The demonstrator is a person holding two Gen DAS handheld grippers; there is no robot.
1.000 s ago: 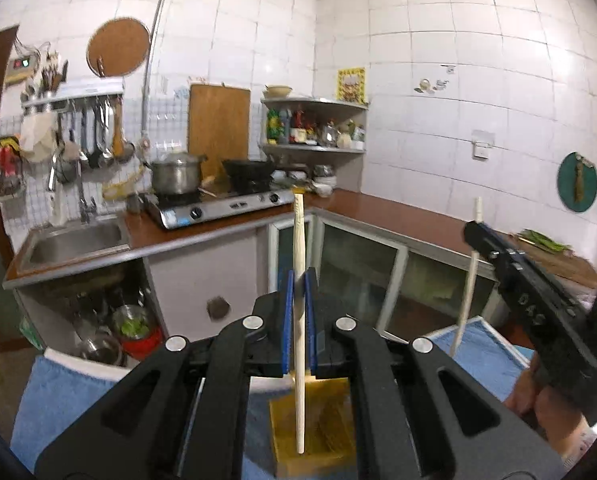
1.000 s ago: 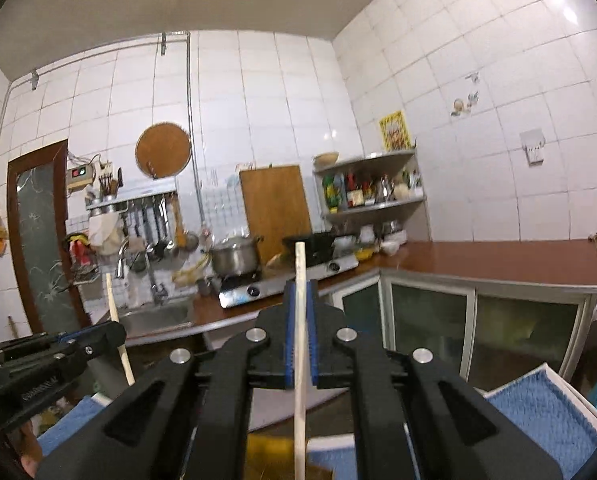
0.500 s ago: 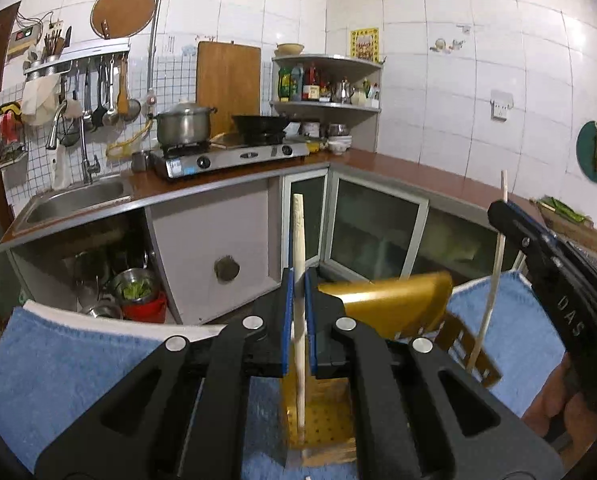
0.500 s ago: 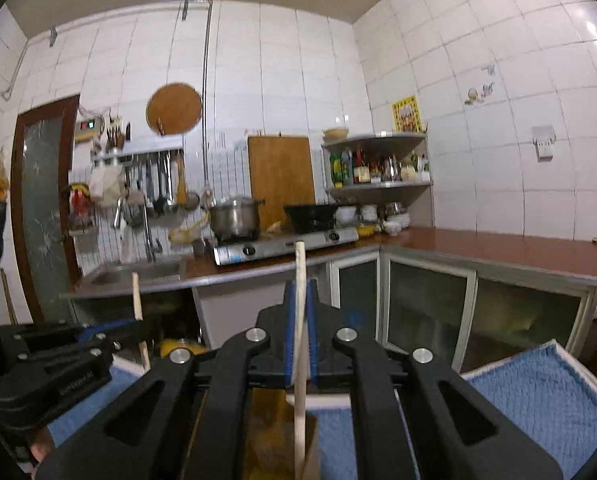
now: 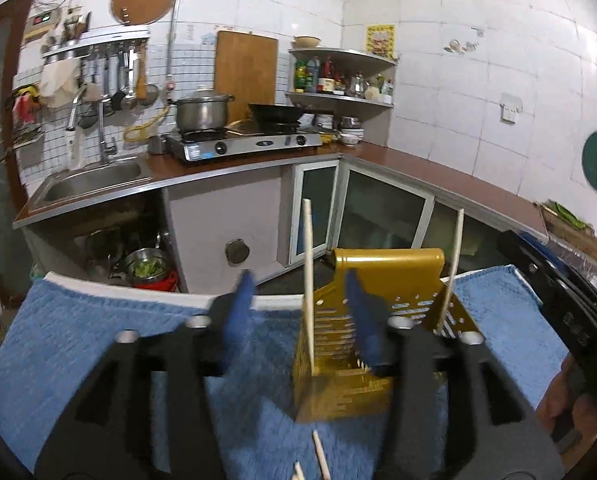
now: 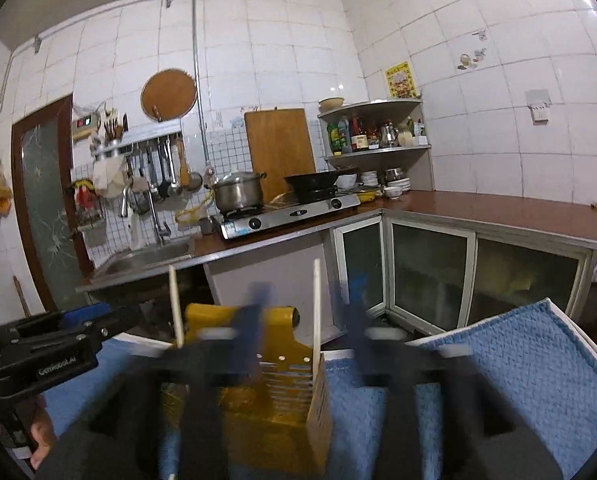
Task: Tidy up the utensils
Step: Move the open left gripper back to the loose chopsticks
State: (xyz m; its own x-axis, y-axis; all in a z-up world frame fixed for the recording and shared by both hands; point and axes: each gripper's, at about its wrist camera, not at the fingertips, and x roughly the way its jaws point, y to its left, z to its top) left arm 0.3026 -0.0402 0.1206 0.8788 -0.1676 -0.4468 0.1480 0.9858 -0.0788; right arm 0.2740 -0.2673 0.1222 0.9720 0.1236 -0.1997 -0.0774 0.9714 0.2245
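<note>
A gold perforated utensil holder (image 5: 362, 344) stands on a blue towel (image 5: 98, 340); it also shows in the right wrist view (image 6: 274, 380). Two pale chopsticks stand upright in it: one (image 5: 307, 280) at its left side, one (image 5: 452, 268) at its right. In the right wrist view they show as the left chopstick (image 6: 175, 308) and the right chopstick (image 6: 317, 312). My left gripper (image 5: 298, 320) is open and empty, its jaws spread either side of the left chopstick. My right gripper (image 6: 306, 328) is open and empty just above the holder. More chopstick ends (image 5: 320, 454) lie on the towel near me.
Behind the table is a kitchen counter with a sink (image 5: 94, 182), a gas stove (image 5: 242, 142) with a pot and a wok, and glass-door cabinets (image 5: 382, 216). The towel reaches right (image 6: 518, 368). The other gripper body (image 5: 570, 308) is at the right edge.
Both grippers were shut on a chopstick each and have opened. The chopsticks now stand free in the gold holder. Both cameras have tilted down toward the towel.
</note>
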